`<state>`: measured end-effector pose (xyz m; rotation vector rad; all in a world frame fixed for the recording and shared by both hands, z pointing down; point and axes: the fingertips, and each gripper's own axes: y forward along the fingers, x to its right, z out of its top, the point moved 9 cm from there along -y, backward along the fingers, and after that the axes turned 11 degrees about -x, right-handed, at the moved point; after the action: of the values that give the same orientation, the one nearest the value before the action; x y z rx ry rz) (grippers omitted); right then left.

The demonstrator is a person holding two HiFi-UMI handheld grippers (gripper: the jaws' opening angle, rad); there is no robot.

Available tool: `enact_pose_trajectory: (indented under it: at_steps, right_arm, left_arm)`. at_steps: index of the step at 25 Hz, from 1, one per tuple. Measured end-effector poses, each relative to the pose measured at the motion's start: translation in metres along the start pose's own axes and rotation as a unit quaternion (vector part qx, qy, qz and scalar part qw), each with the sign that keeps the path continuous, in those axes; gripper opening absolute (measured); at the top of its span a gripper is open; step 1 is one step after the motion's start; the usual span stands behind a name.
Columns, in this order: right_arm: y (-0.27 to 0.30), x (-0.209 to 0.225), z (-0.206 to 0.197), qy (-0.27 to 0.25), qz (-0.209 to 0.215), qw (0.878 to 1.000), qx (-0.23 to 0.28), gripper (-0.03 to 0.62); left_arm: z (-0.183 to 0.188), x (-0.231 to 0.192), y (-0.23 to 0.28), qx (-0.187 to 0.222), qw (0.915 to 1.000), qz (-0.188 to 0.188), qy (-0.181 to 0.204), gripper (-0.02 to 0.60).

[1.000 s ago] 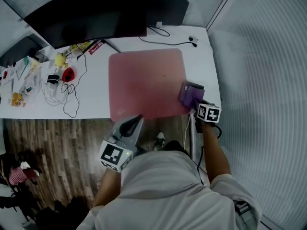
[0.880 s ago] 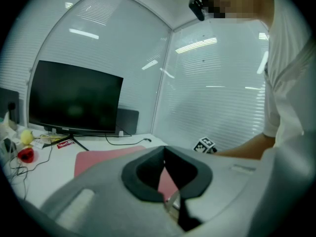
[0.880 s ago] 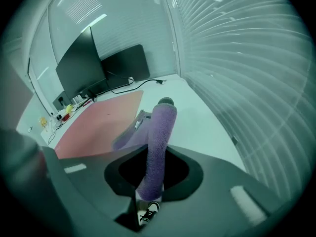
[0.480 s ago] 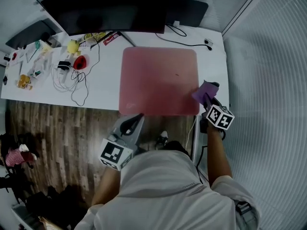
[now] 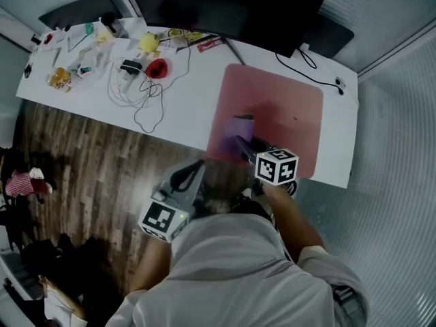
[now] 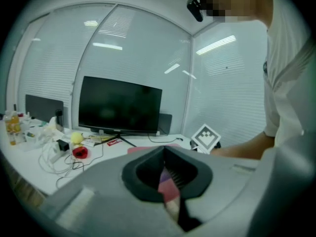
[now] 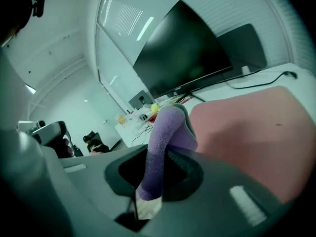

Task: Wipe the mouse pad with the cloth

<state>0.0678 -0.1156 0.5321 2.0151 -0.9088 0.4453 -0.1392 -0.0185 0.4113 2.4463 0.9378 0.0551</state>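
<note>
Two hand-held grippers are in use, yet only one is loaded. Why is that?

The cloth (image 5: 240, 127) is needed for the wiping, so it is clamped in the right hand-held gripper (image 7: 143, 204), whose jaws are pinched on one end of it. The rest is folded over in an arch ahead of the jaws. The left hand-held gripper (image 6: 171, 209) is closed on nothing and is held back, off the near edge of the tabletop (image 5: 180, 107), probably so that the stroke is not obstructed.

Where is the cloth placed?

It is set over the near left part of the pink mouse pad (image 5: 289, 111). Whether it is pressed flat against the pad cannot be told. The wipe is judged to be under way, with most of the pad yet to be covered.

How are the surface and the room described?

A white tabletop is seen, with the pad lying flat towards its right end in front of a dark monitor (image 5: 225, 5). Loose cables (image 5: 139, 94) and small clutter are gathered well apart from the pad, at the left. A wooden floor (image 5: 75, 176) is seen below, and pale slatted walls are seen around.
</note>
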Motion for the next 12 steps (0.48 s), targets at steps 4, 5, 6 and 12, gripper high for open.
enact_pose_trajectory:
  at_steps: [4,5,6,12]
  right_arm:
    - [0.075,-0.054,-0.004,-0.048,0.063,0.995,-0.056,0.061]
    - [0.092,-0.064,-0.005,-0.061,0.074,0.993,-0.066,0.06]
    - [0.107,-0.07,-0.007,-0.07,0.08,0.991,-0.076,0.06]
    - [0.133,-0.037,-0.036,-0.03,0.006,0.992,-0.126,0.061]
  left_arm:
    - [-0.012,-0.035,-0.028,-0.001,0.9994,0.031,-0.015,0.003]
    - [-0.015,-0.042,-0.033,-0.001,0.9992,0.035,-0.017,0.003]
    - [-0.018,-0.048,-0.038,-0.001,0.9991,0.038,-0.018,0.003]
    - [-0.021,-0.059,-0.045,-0.007,0.9993,0.033,-0.016,0.003]
